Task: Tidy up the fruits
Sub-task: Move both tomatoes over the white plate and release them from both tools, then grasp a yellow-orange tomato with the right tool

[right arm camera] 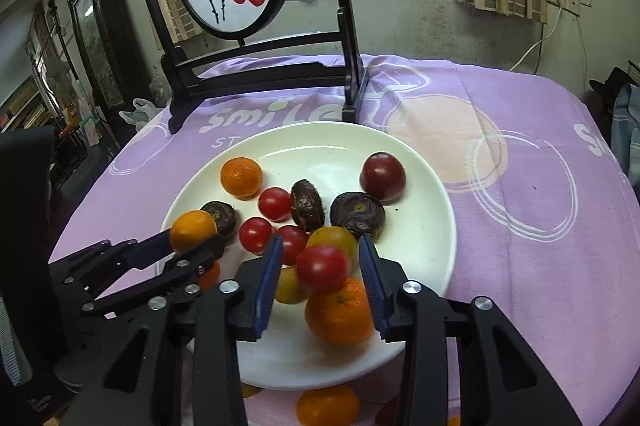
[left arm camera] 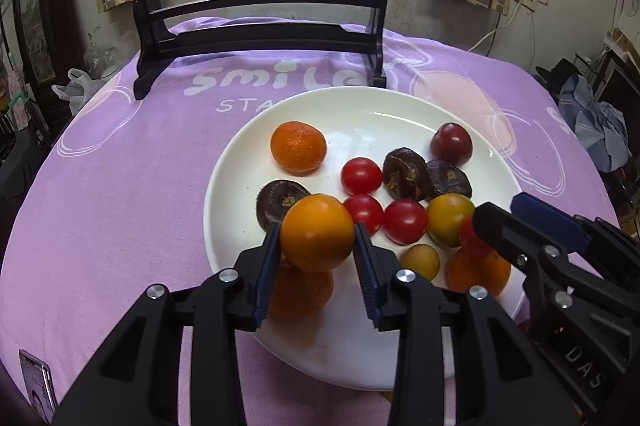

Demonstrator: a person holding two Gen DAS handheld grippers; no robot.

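Observation:
A white plate (left arm camera: 400,105) (right arm camera: 432,209) on the purple cloth holds tangerines, red cherry tomatoes, dark water chestnuts, a dark red plum (left arm camera: 451,144) (right arm camera: 383,177) and yellow-orange fruits. My left gripper (left arm camera: 316,240) (right arm camera: 198,240) is shut on a smooth orange tomato (left arm camera: 317,232) (right arm camera: 192,229), held over the plate's near left rim above a tangerine (left arm camera: 300,292). My right gripper (right arm camera: 320,258) (left arm camera: 486,222) is open over the plate's near side. A red tomato (right arm camera: 323,268) lies between its fingers on top of a tangerine (right arm camera: 340,312), touching neither pad.
A black wooden stand (left arm camera: 256,37) (right arm camera: 264,73) with a round persimmon painting stands behind the plate. Another tangerine (right arm camera: 327,406) lies on the cloth in front of the plate. A phone (left arm camera: 38,386) lies at the near left. The cloth stretches right of the plate.

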